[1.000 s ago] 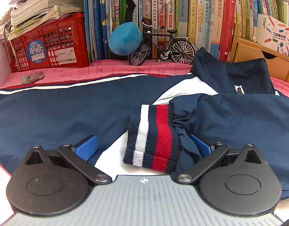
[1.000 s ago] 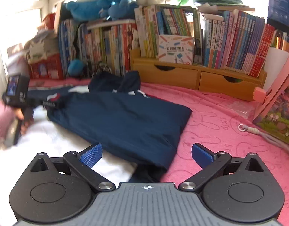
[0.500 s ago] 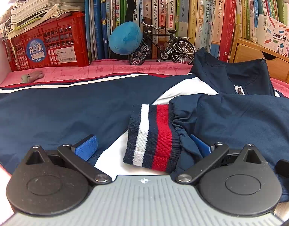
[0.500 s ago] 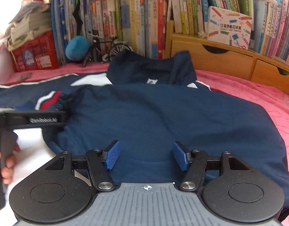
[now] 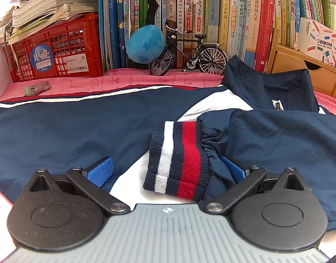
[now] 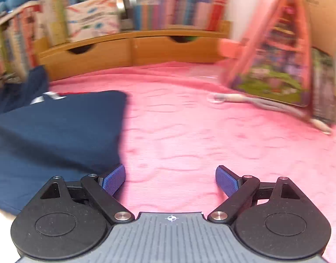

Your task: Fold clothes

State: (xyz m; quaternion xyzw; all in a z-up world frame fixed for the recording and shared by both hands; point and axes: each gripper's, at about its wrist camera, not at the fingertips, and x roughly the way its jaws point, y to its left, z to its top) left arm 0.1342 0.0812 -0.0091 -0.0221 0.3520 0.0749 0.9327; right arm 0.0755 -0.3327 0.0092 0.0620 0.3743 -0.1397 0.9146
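Looks like mid-fold: 1 sleeve's across the navy jacket [image 5: 58, 131] on the pink blanket [image 6: 200, 131]. Left gripper [image 5: 165, 171] sits spread around the striped cuff [image 5: 179, 157], not pinching. Right gripper [image 6: 170, 179], jaws opening and empty, is just beside the jacket's right edge, probably grabbing there next.

Your right gripper [image 6: 170, 180]: swung off the jacket [image 6: 56, 127] to the pink cloth [image 6: 190, 131] beside it; jaws reopening, nothing between them.
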